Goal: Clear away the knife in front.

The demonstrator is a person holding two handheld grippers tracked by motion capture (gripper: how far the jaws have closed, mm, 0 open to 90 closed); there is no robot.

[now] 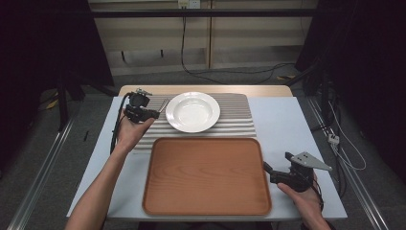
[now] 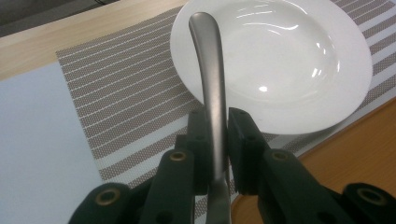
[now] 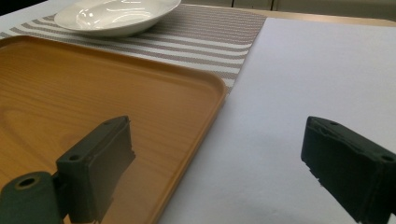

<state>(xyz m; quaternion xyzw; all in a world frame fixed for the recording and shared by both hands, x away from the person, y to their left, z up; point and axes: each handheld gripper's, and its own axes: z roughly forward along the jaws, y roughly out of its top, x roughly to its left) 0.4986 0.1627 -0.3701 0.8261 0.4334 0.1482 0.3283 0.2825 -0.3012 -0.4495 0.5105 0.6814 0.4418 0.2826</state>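
Observation:
My left gripper (image 1: 154, 114) (image 2: 217, 140) is shut on the handle of a metal piece of cutlery (image 2: 212, 88) (image 1: 163, 105), held above the striped placemat (image 1: 239, 122) just left of the white deep plate (image 1: 192, 111) (image 2: 280, 60). The handle sticks out past the jaws toward the plate's rim; its working end is hidden. A wooden tray (image 1: 206, 175) (image 3: 93, 93) lies empty in front of the plate. My right gripper (image 1: 267, 168) (image 3: 217, 163) rests at the tray's right edge, jaws wide apart with nothing between them.
A white table top (image 1: 282, 120) carries everything, with a wooden strip (image 1: 206, 89) along its far edge. Cables trail on the floor (image 1: 230, 72) behind the table and at the right. The plate (image 3: 114, 16) stands on the placemat (image 3: 201, 42) beyond the tray.

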